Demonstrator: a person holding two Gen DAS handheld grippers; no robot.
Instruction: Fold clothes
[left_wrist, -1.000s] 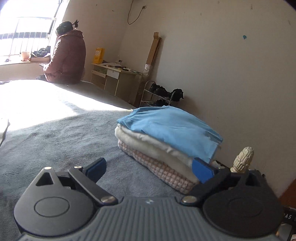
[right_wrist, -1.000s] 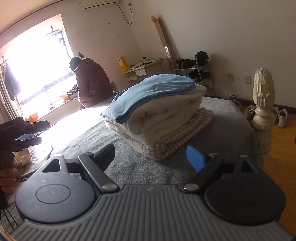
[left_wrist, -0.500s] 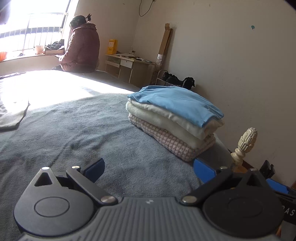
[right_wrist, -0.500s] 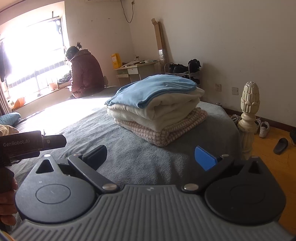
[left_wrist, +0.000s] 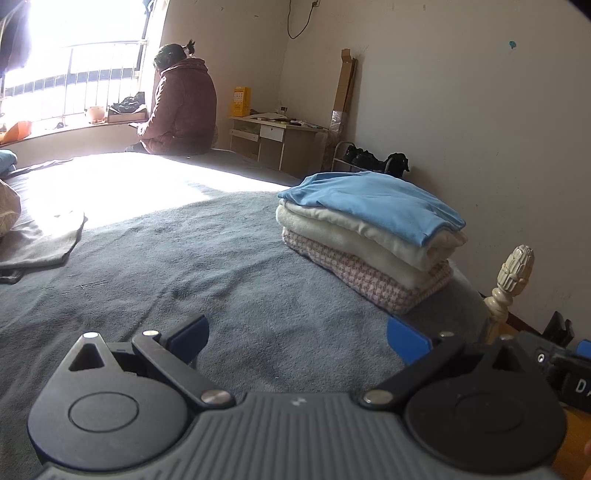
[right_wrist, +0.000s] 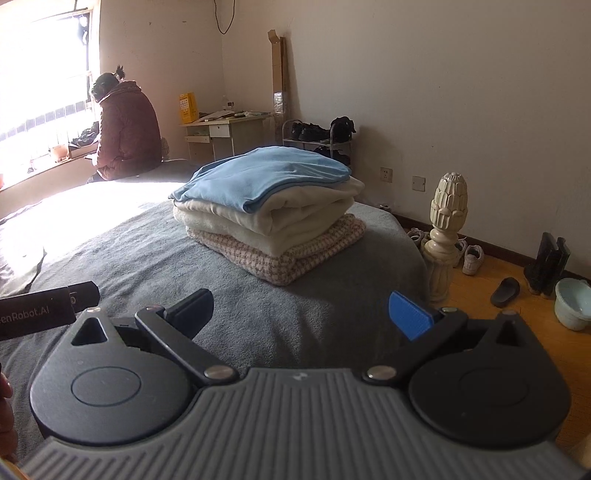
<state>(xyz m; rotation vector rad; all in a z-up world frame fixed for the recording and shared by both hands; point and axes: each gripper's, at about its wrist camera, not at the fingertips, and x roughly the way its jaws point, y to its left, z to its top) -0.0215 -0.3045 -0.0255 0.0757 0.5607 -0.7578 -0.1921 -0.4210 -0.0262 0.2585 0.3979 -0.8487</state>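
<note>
Left gripper (left_wrist: 297, 334) and right gripper (right_wrist: 301, 312) hover with jaws apart, empty, above the grey bed (right_wrist: 155, 258) (folded stack (right_wrist: 273, 218) ahead: blue top, cream, pink knit).

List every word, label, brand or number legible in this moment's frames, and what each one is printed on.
"enRobot.AI": white print on the black body of the left gripper, seen at the left edge of the right wrist view; its first letter is cut off.
"DA": white letters on the right gripper, cut off at the right edge of the left wrist view.
Yellow box on the desk: it carries print, too small and blurred to read.
</note>
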